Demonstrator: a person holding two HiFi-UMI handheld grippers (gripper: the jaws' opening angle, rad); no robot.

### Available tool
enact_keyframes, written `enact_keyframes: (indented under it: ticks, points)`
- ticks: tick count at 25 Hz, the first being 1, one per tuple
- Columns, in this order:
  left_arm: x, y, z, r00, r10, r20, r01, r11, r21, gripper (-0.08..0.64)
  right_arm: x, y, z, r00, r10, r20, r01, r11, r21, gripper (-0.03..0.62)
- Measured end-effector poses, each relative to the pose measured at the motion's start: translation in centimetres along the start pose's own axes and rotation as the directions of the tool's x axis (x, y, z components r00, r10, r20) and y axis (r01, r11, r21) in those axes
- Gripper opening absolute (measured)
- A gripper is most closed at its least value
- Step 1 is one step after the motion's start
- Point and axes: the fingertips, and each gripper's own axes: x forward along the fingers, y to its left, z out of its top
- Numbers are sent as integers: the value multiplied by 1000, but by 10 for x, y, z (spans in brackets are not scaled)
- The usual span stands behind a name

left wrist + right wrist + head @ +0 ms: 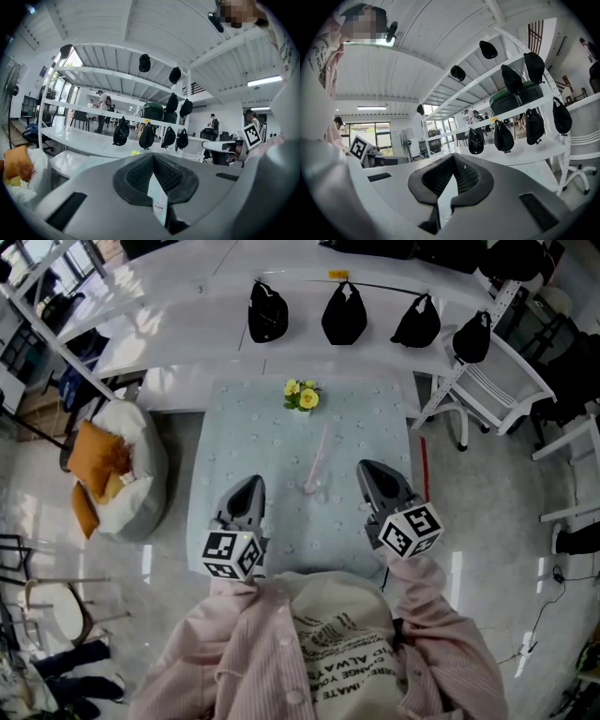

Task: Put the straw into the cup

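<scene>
Left gripper (249, 486) and right gripper (371, 472): jaws shut on both, nothing held. Straw (319, 457) slanted mid-worktop (244, 427) between them, lower end at what looked like a clear cup (310, 487). Could not tell whether it was inserted.

— How does the left gripper (153, 157) stand?
— Closed. Its black ribbed pads (136, 176) meet at the tip with nothing pinched there. A pale strip with a small printed mark shows in the slot behind them; I can't tell what it is.
— And past the tip?
— A white shelf rack (79, 106), with black caps (121, 131) hanging along a shelf's front edge and a dark green bag (153, 111) on top. Yellow flowers (135, 153) show just over the jaws, and an orange cushion (18, 164) sits far left.
</scene>
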Motion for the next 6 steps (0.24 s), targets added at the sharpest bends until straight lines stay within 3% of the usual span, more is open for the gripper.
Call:
enact_keyframes:
  ticks: [6]
  points:
    - [0,5,-1,1000,27,-2,-27,1000,-7,0,-3,-5,-2,1000,-11,-8,11,1000,-3,0]
